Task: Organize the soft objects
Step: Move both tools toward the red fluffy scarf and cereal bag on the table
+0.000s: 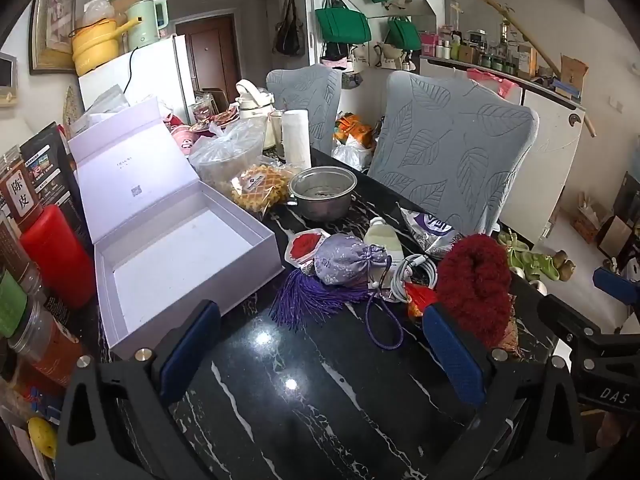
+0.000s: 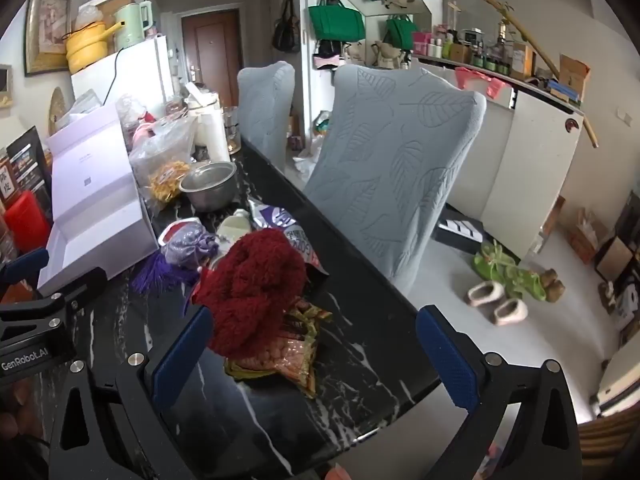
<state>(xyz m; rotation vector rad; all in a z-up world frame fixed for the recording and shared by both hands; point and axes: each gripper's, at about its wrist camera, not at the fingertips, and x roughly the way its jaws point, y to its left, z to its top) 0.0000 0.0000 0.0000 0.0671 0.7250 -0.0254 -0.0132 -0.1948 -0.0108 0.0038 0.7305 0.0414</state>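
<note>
The box [image 1: 188,248] stands open at the left of the table [image 1: 320,380], with its lid up, and nothing lies inside, so I judge the task is at the very start. All soft things are outside the box. The purple pouch [image 1: 348,260] with its tassel lies just right of the box. The red fluffy thing [image 1: 476,280] lies further right, on a crumpled wrapper [image 2: 280,356], near the right table edge. A white cable [image 1: 416,276] lies between the 2 soft things.

The left gripper [image 1: 320,348] has its jaws wide apart and holds nothing; it hangs over bare table, nearer than the pouch. The right gripper [image 2: 316,356] is also wide apart and empty, and the red fluffy thing is just ahead of its left finger.

The near part of the table is free, so there is room to move here. The far part is crowded: a steel bowl [image 1: 324,196], bags and jars. The right edge is close to the red fluffy thing, and a chair [image 2: 392,168] stands just beyond it, so a push to the right could drop things on the floor.
</note>
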